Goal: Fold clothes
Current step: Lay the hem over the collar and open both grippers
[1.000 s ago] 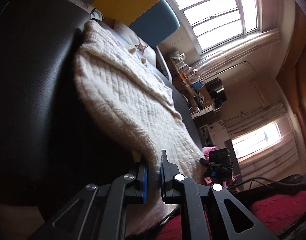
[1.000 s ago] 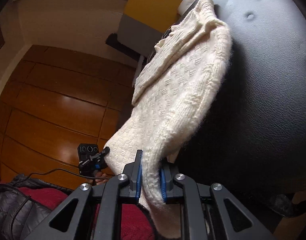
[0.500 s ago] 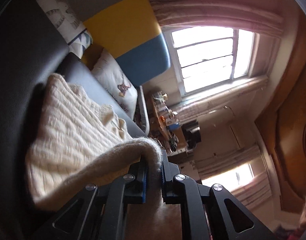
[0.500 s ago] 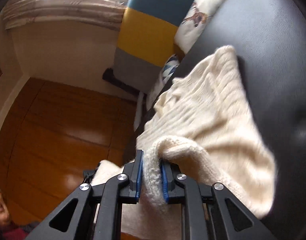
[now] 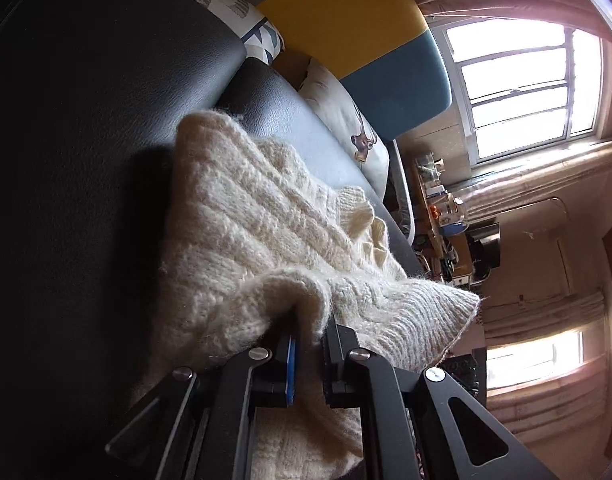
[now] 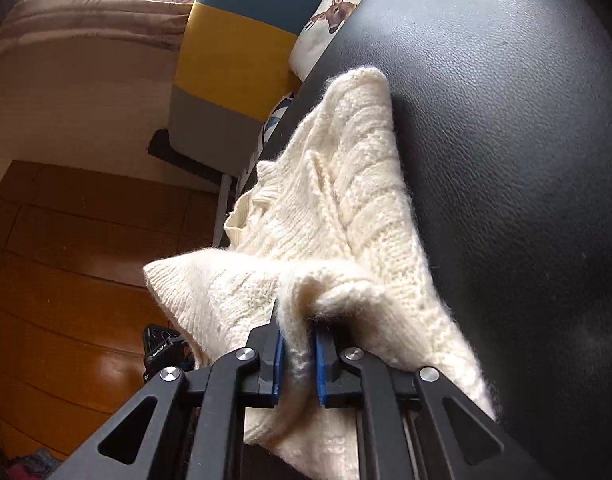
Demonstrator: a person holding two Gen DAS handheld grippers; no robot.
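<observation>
A cream knitted sweater (image 5: 258, 240) lies on a black leather sofa seat (image 5: 86, 160), its near part doubled over onto the far part. My left gripper (image 5: 308, 336) is shut on a fold of its near edge, the wool bunched between the blue pads. In the right wrist view the same sweater (image 6: 346, 208) spreads over the black leather (image 6: 506, 160). There my right gripper (image 6: 297, 340) is shut on another fold of the near edge. A loose corner of the knit (image 6: 178, 280) sticks out past the seat over the floor.
Cushions sit at the sofa's far end: a deer-print one (image 5: 346, 128), a patterned one (image 5: 234, 4). A yellow, blue and grey block (image 6: 226, 60) stands behind them. Wooden floor (image 6: 66, 260) lies left of the seat, with a small black camera (image 6: 162, 352) low down. A cluttered desk (image 5: 438, 208) stands under the window.
Both grippers carried the sweater's hanging edge up and forward over the seat, folding it onto the far part. The sweater now looks about half as long, with both grips kept.
</observation>
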